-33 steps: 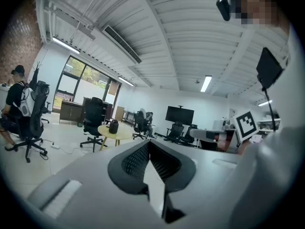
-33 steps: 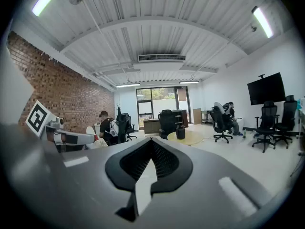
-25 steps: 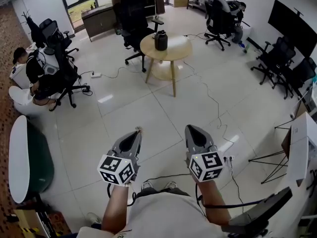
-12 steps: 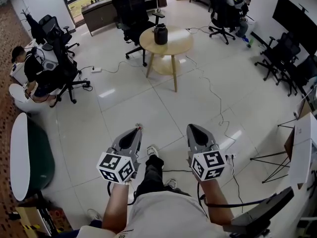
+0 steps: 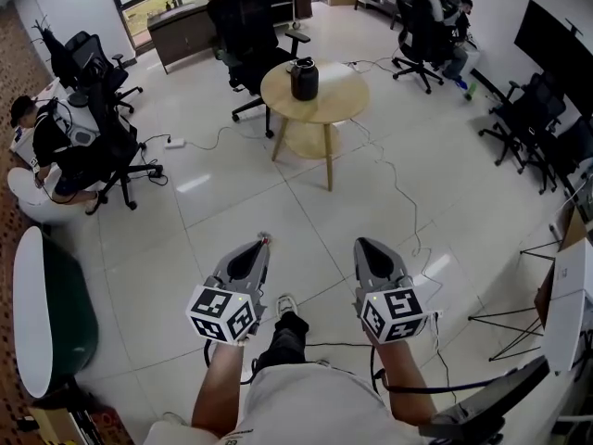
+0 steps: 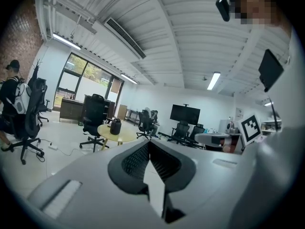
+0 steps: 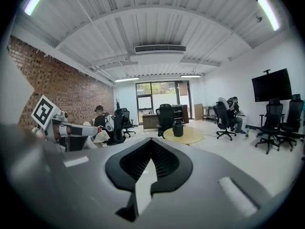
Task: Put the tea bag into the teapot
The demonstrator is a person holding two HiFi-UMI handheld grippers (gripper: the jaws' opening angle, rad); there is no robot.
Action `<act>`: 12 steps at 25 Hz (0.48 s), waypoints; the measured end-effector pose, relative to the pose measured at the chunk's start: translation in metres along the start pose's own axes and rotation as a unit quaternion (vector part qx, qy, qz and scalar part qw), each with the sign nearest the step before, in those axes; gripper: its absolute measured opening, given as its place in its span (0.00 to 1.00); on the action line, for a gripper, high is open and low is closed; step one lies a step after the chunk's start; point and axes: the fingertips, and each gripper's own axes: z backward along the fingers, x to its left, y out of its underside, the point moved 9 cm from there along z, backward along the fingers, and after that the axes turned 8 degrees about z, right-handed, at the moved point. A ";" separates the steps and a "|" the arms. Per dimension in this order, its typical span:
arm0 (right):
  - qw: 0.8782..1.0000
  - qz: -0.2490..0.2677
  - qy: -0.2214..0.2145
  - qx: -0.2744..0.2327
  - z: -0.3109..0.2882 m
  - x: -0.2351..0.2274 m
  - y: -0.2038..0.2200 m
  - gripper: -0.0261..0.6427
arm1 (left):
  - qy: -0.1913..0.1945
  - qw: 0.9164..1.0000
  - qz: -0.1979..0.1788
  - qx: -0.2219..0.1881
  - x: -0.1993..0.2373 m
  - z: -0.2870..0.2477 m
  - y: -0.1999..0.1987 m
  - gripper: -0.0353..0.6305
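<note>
At far left of the head view, a seated person (image 5: 42, 142) is busy by an office chair and takes no part in the task. Left claw (image 5: 262, 243): carried forward over the floor, jaws pressed tip to tip. A reddish speck at the tip is too small to identify, and no view shows the tea bag plainly. Teapot (image 5: 304, 79): dark and squat, standing on the round desk (image 5: 338, 95) well ahead. Both claws point toward it, which suggests an approach on foot. Right claw (image 5: 362, 243): jaws closed together on nothing visible, held level beside the left, probably kept free to steady the teapot on arrival.
</note>
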 end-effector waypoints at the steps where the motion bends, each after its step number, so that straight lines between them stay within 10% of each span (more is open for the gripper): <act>1: 1.000 0.000 0.000 0.000 -0.014 -0.004 -0.004 0.03 | 0.001 1.000 -0.001 0.001 0.009 -0.010 -0.006 0.08; 12: 1.000 -0.004 0.023 -0.001 -0.151 -0.034 -0.054 0.03 | 0.027 1.000 -0.013 0.008 0.097 -0.108 -0.085 0.08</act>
